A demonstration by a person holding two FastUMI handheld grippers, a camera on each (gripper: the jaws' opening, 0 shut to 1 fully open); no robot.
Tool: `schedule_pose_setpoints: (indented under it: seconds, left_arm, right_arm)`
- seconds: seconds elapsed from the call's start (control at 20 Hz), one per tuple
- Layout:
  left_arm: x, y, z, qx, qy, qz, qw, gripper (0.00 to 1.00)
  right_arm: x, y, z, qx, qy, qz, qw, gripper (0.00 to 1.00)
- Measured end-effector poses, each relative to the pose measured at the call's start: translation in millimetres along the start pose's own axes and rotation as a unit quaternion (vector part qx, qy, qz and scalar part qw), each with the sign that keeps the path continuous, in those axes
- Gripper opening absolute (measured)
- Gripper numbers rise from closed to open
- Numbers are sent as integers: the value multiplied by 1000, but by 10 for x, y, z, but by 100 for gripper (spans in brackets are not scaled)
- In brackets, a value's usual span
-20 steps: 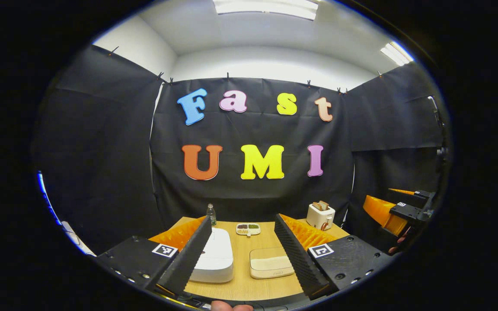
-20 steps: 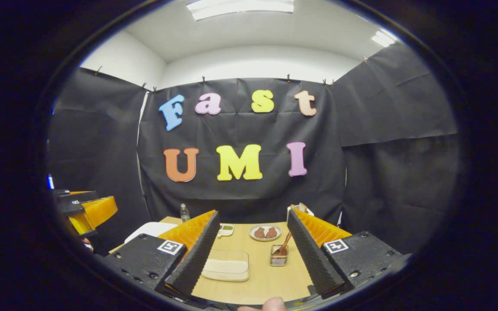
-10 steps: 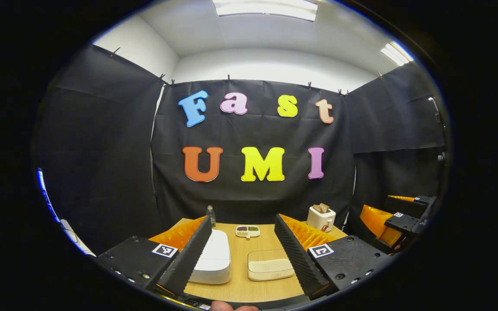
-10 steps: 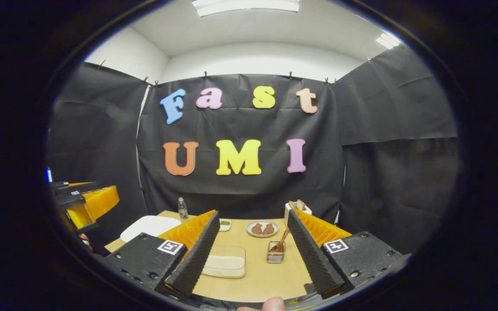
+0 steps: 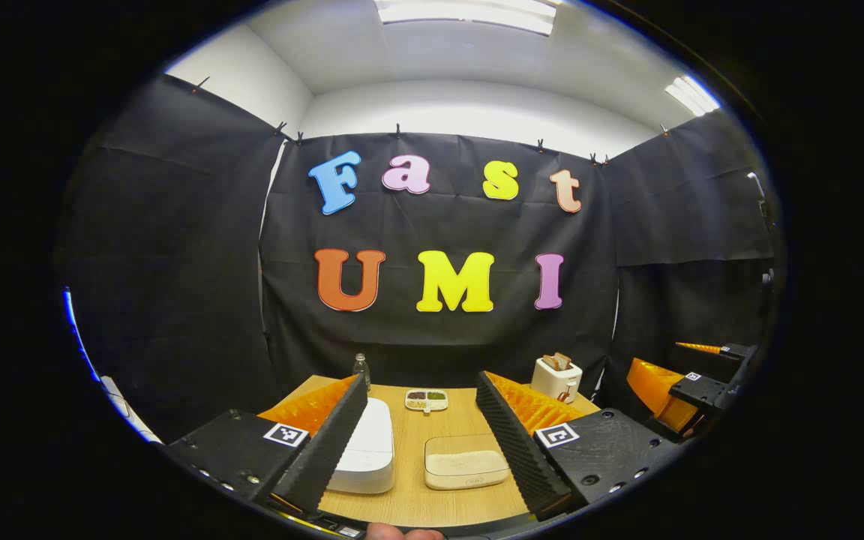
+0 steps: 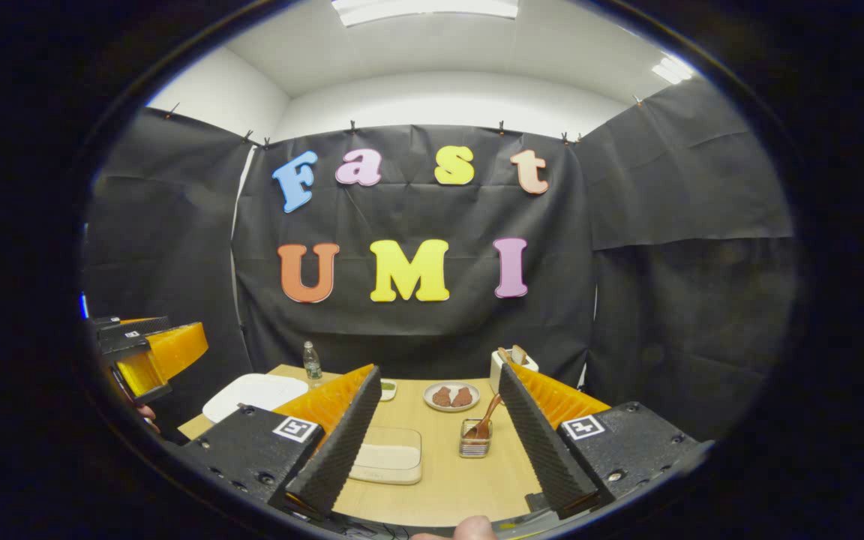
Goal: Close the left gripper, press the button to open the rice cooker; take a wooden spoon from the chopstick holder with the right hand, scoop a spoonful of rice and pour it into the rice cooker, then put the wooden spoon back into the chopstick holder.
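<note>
Wooden spoon (image 6: 486, 421): light, stiff, likely slick; you grip upper handle above chopstick holder (image 6: 474, 447). Both hand-held grippers (image 5: 418, 439) (image 6: 438, 431) gape, empty.

Both views hover near table (image 5: 402, 495) front edge, facing back wall; share rice tray (image 5: 466, 471).

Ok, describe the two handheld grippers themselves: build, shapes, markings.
The left gripper and the right gripper match: each has two long wedge-shaped fingers with ridged, sawtooth inner faces and ribbed outer backs, set on blocky black carriages with screw heads. Each carriage bears a square black-and-white tag. No cables are clearly visible.
</note>
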State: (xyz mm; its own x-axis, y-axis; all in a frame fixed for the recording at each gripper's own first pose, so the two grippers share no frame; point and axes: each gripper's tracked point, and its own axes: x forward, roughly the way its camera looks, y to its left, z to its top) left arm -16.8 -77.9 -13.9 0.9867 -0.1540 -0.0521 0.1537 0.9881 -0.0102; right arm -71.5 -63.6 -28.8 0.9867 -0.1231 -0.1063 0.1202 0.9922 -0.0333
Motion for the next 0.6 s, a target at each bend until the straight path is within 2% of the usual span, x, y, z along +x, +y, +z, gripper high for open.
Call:
schedule_pose_setpoints:
  seconds: [0.6]
  left_arm:
    - [158, -54, 39, 7, -5, 8, 1000, 95]
  right_arm:
    - [189, -119, 15, 6, 1, -3, 1000, 100]
